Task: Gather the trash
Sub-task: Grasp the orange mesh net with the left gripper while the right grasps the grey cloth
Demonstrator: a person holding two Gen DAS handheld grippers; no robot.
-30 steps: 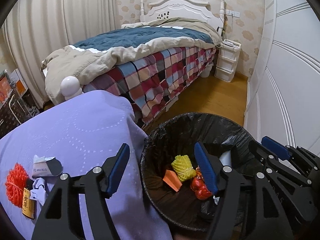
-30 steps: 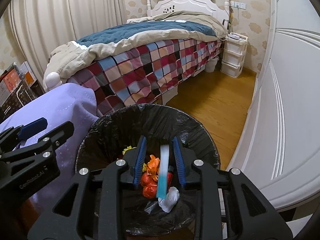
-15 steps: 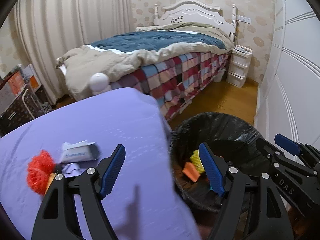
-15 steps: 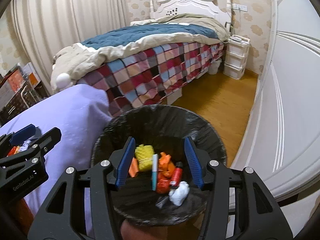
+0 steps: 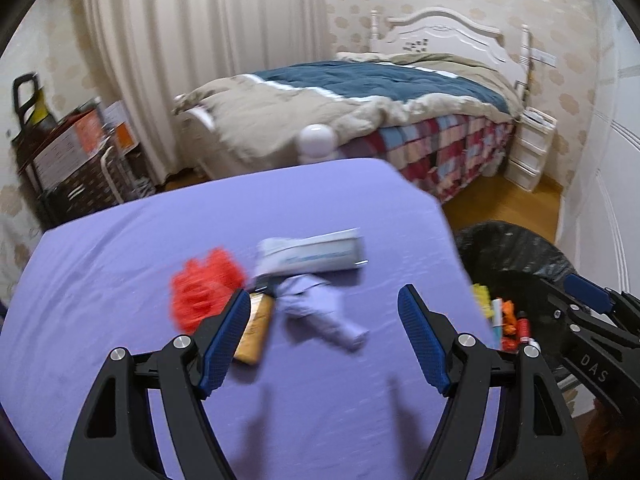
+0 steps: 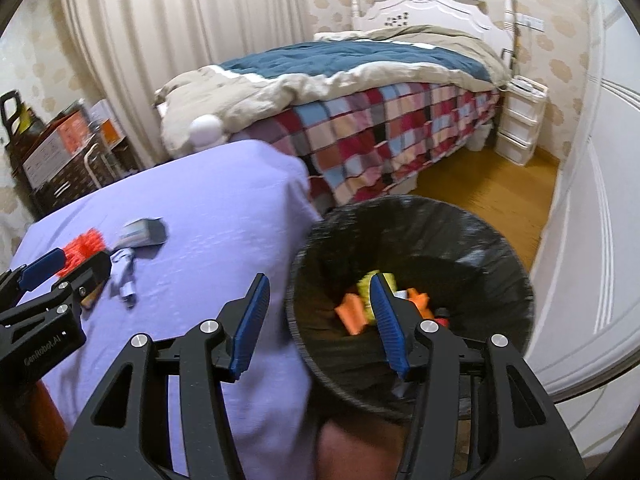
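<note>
On the purple table [image 5: 160,248] lie a red mesh net [image 5: 204,288], a grey-white tube box [image 5: 312,254], a crumpled pale wrapper [image 5: 320,312] and a tan packet [image 5: 254,332]. My left gripper [image 5: 324,336] is open and empty above the table, just short of this trash. My right gripper [image 6: 316,316] is open and empty, straddling the near left rim of the black-lined trash bin [image 6: 500,248], which holds yellow, orange and red trash and a blue pen [image 5: 497,316]. The same table trash shows in the right wrist view, the box [image 6: 140,234] among it.
A bed with a patchwork cover [image 6: 380,120] stands behind the table. A white drawer unit [image 6: 520,124] is at the far right, a white wardrobe door [image 6: 592,200] on the right, and a rack with boxes [image 5: 68,160] at the left. Wooden floor lies past the bin.
My right gripper opened and dropped the blue pen into the bin, then shifted left. My left gripper swung left from over the bin to over the table trash.
</note>
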